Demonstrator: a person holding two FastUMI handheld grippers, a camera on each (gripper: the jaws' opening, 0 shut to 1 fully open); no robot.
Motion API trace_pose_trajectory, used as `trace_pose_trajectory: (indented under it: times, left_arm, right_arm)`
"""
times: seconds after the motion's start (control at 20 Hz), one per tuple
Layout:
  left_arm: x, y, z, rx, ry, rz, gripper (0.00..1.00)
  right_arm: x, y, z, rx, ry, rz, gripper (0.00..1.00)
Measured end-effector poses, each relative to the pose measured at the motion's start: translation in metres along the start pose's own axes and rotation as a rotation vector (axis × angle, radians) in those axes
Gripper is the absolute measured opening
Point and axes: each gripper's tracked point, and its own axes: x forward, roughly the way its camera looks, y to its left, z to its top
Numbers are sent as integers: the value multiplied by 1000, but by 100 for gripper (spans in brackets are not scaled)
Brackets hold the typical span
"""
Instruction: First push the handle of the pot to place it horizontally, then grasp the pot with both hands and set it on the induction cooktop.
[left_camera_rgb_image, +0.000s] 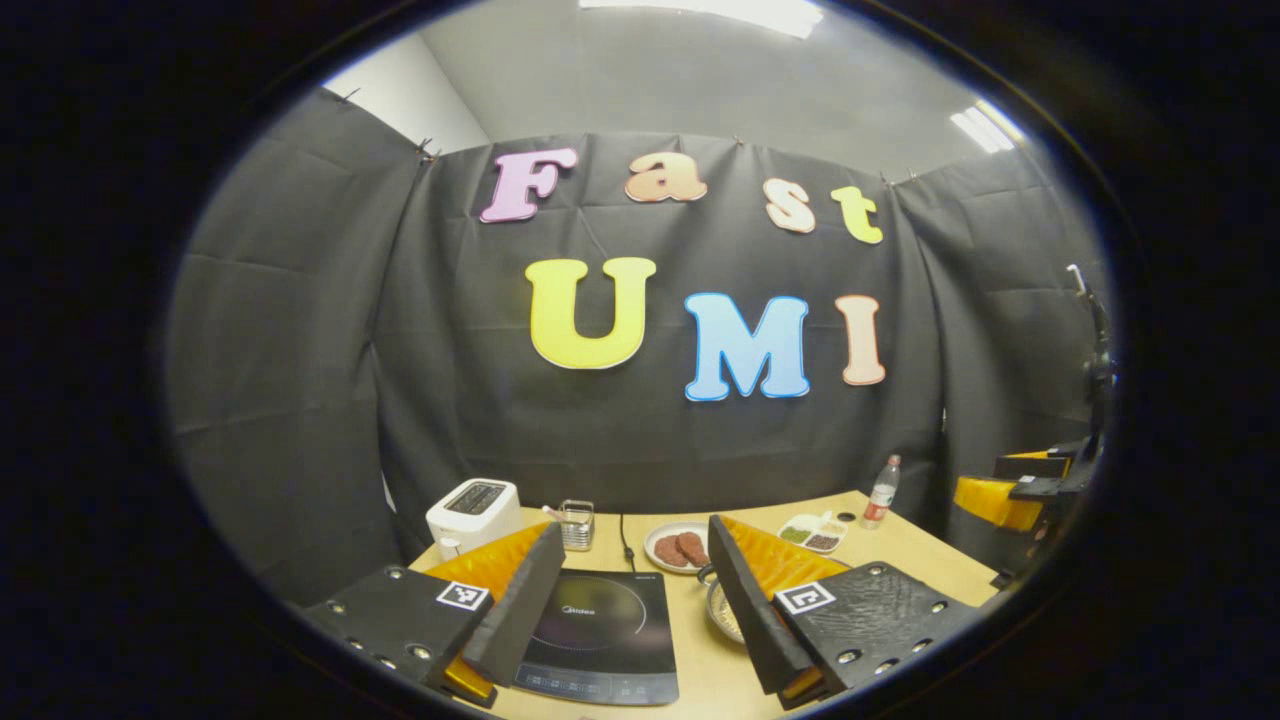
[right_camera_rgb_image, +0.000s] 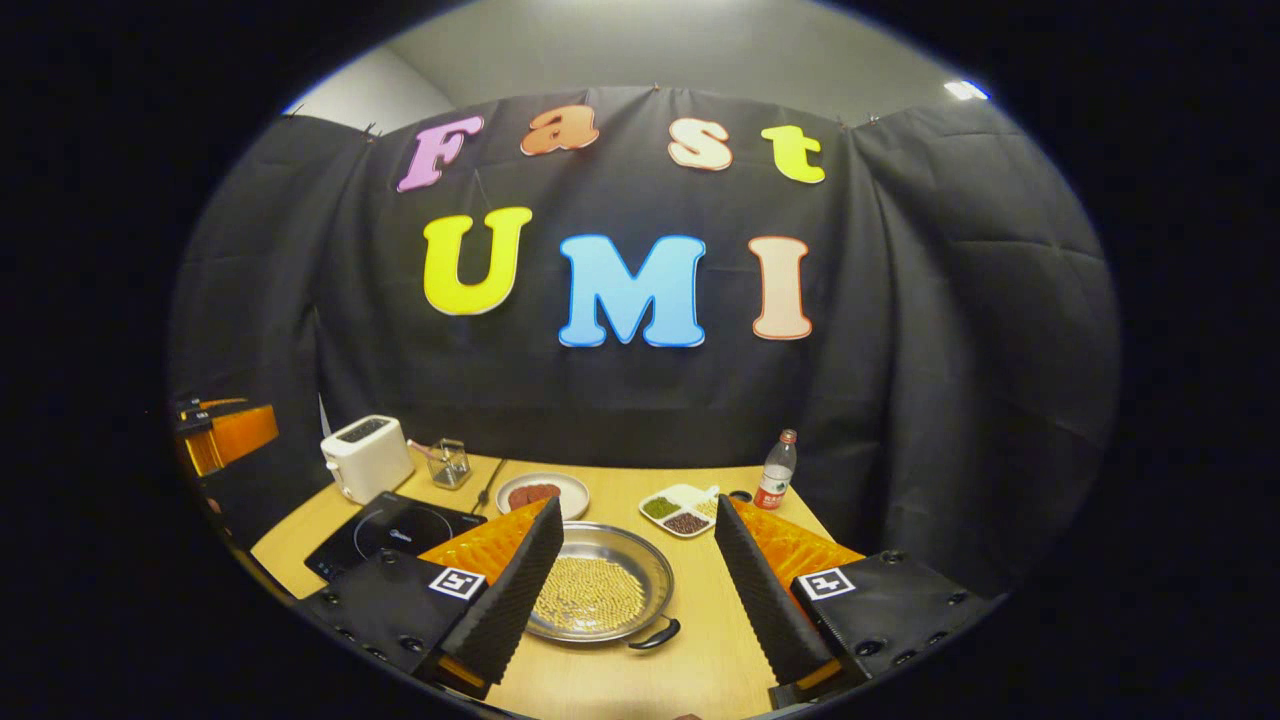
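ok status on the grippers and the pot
Left gripper open above the cooktop. Right gripper open over the pot, not touching. Pot on the table, handle untouched. Nothing in the way.

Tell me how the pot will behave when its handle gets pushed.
The pot looks like shiny metal on a smooth wooden table, so it will probably slide and pivot, not tip: it is wide and shallow. The small beads inside may shift or rattle. Its loop handle looks rigid.
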Motion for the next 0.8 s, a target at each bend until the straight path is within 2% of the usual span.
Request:
trace_pose_trajectory:
  times: [0.05,0.15,0.2,0.3,0.35,0.45,0.5,0.55,0.6,0.65,0.7,0.75,0.8]
  left_arm:
    - [1,0,-3,10,4,2,88]
    - [1,-3,-8,15,11,1,83]
    - [1,-4,-10,8,16,-2,83]
    - [1,-4,-15,4,29,1,83]
    - [-2,-2,-20,8,34,9,83]
    - [-7,-2,-24,2,50,12,83]
    - [-10,-4,-29,-8,63,9,83]
    - [-13,-5,-36,-19,75,9,88]
    - [-16,-4,-41,-27,87,11,84]
    - [-17,-2,-44,-27,97,17,84]
    - [-19,3,-45,-20,99,32,88]
    - [-21,8,-46,-12,98,48,88]
    - [-23,11,-48,-12,102,56,88]
  right_arm:
    - [4,2,-8,-16,35,8,98]
    - [10,12,-22,-35,100,44,96]
    - [12,16,-29,-35,127,69,91]
    - [15,27,-43,-22,170,117,74]
    - [17,30,-49,-15,189,130,69]
    - [20,38,-63,-1,236,162,51]
    - [24,41,-72,5,265,176,36]
    - [25,42,-79,10,292,182,34]
    - [25,45,-89,16,327,195,18]
    - [21,43,-98,30,364,187,13]
    - [24,44,-104,48,384,195,8]
    - [30,50,-113,59,406,223,3]
    - [24,54,-113,67,429,244,2]
